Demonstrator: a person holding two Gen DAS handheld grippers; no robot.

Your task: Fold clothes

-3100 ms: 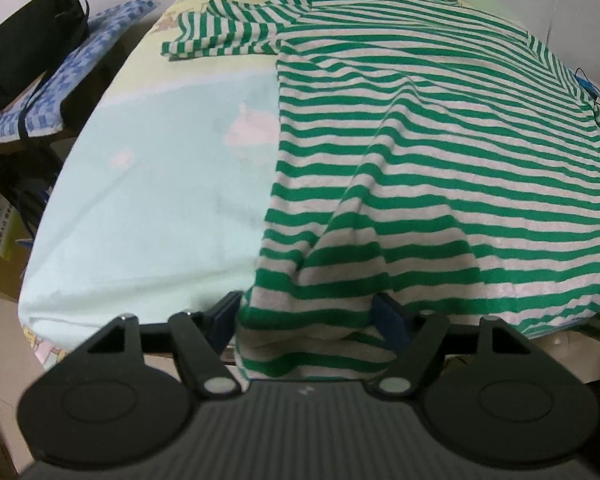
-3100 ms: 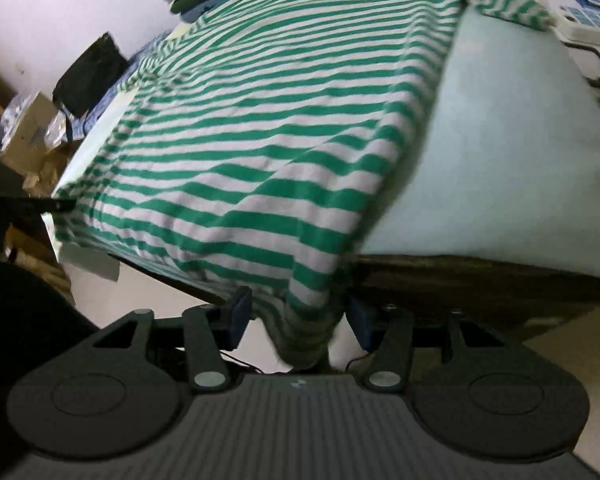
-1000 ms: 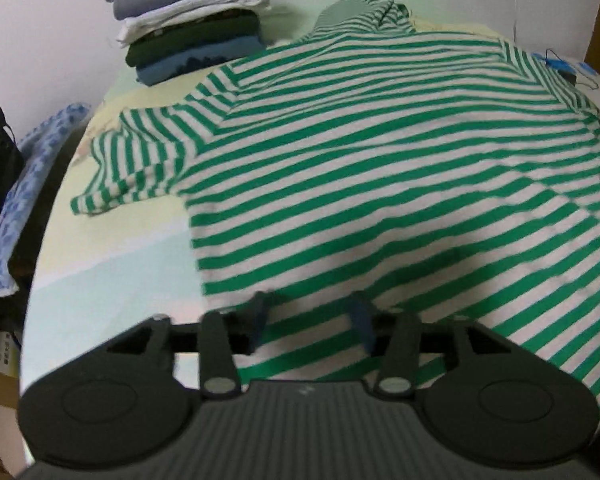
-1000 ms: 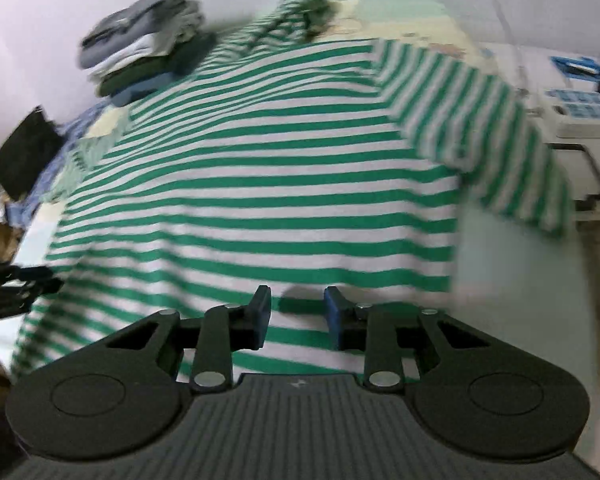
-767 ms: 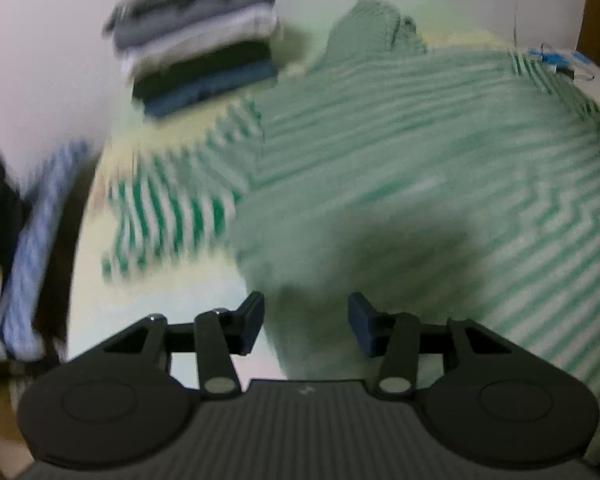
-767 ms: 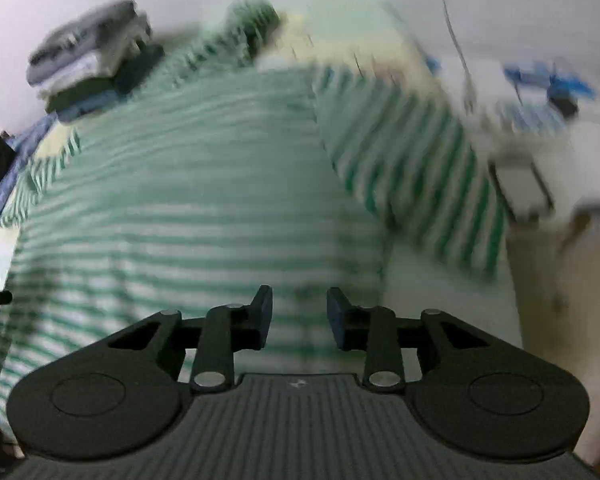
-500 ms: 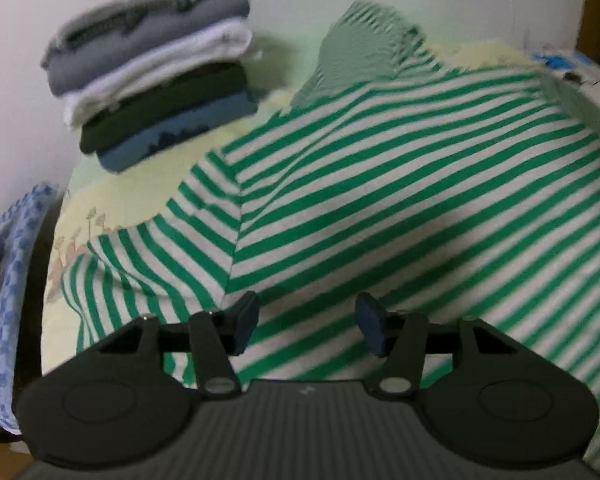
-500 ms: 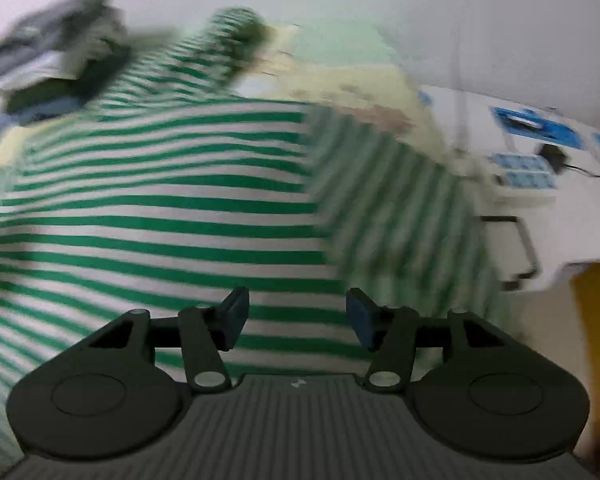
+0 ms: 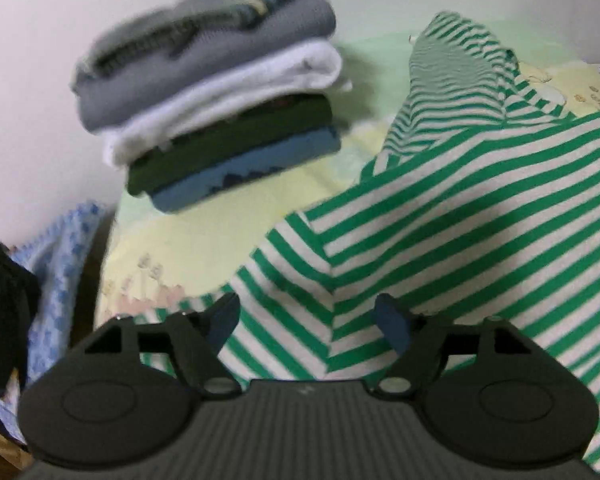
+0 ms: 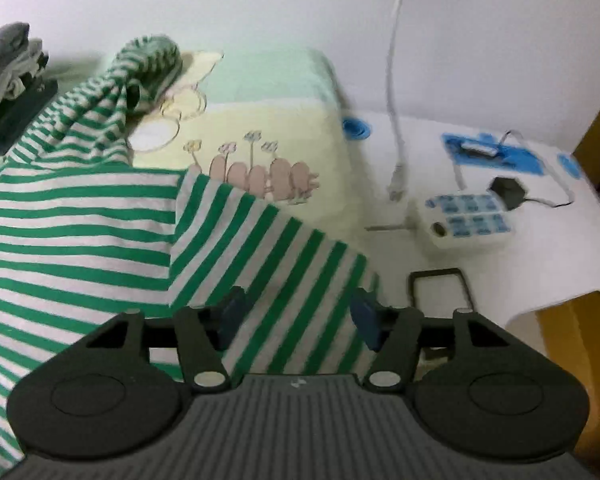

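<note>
A green and white striped shirt [image 9: 440, 232] lies spread flat on the bed; it also shows in the right wrist view [image 10: 80, 224]. My left gripper [image 9: 310, 320] is open and empty, just above the shirt's left shoulder seam and sleeve. My right gripper [image 10: 296, 316] is open and empty, over the shirt's right sleeve [image 10: 284, 248] near the bed's right edge. The shirt's bunched hood or collar [image 10: 148, 64] lies at the far end.
A stack of folded clothes [image 9: 216, 88] sits at the bed's far left. The bed has a pale yellow and green cartoon sheet [image 10: 260, 120]. A white side table [image 10: 500, 200] with a power strip and cables stands to the right. A blue checked cloth [image 9: 60, 264] and black bag lie left.
Both grippers let go of the shirt's hem, which now lies flat. They moved forward up the shirt to the shoulders and sleeves, and their jaws opened wider.
</note>
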